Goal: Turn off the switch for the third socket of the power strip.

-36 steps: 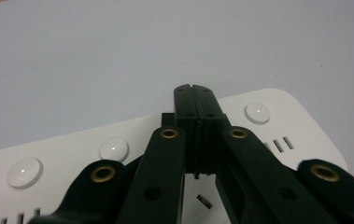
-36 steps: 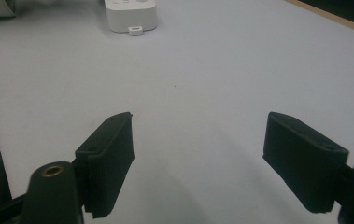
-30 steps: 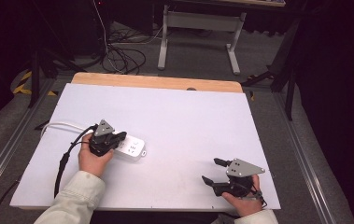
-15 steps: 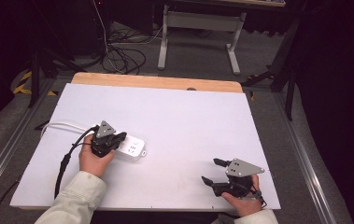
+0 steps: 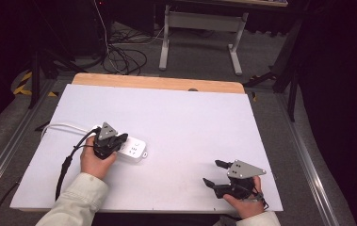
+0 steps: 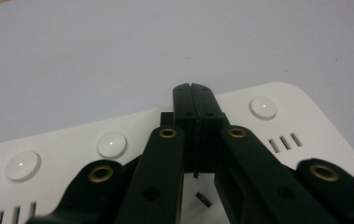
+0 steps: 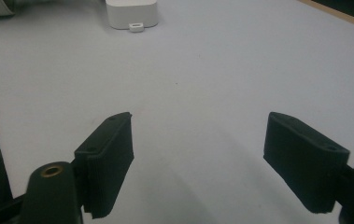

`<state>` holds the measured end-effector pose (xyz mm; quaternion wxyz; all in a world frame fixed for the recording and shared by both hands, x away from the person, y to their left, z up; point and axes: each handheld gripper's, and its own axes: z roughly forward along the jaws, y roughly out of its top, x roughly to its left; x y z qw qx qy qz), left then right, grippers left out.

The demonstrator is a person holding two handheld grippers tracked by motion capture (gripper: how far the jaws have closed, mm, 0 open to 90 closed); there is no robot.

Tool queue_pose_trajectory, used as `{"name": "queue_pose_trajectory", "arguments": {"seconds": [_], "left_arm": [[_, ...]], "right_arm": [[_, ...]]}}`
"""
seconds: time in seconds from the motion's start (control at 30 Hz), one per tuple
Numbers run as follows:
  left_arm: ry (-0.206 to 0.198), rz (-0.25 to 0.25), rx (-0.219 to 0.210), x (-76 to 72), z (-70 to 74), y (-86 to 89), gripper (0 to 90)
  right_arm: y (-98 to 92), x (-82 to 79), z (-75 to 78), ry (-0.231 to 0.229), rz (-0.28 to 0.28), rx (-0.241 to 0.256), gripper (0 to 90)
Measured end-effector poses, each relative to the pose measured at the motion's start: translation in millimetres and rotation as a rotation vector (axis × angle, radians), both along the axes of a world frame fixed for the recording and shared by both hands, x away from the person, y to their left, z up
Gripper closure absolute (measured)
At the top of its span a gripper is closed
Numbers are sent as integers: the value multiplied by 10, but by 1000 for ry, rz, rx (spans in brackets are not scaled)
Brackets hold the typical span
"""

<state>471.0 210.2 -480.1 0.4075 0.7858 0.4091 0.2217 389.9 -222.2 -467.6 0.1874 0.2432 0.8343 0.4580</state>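
- Worktop (image 5: 181, 117) all white and bare across the middle, with nothing between the two grippers; beyond its far edge at 12 o'clock sit a floor tangle of cables (image 5: 119, 56) and a grey stand (image 5: 199, 28).
- Power strip (image 5: 133, 149) lies flat at about 9 o'clock on the worktop, white, rounded corners, round buttons and slotted sockets on top; its white cord (image 5: 65, 126) runs off toward 10 o'clock.
- Left gripper (image 5: 117, 139) sits right on top of the strip, fingers (image 6: 184, 100) pressed together, tips down over the strip's upper face.
- Right gripper (image 5: 215, 173) rests at 5 o'clock near the front edge, well apart from the strip, fingers (image 7: 107, 158) spread wide over bare worktop.
- Compared with half a second ago: both hands and the strip hold the same spots, no visible shift.
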Motion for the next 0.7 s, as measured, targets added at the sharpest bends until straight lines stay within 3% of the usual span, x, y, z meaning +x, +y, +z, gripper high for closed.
{"name": "queue_pose_trajectory", "arguments": {"seconds": [0.53,0.7], "left_arm": [[3,26,14,-3,8,-19,900],[37,42,10,9,31,-33,900]], "right_arm": [[12,-3,-6,6,0,-4,246],[13,-1,-8,3,2,-9,246]]}}
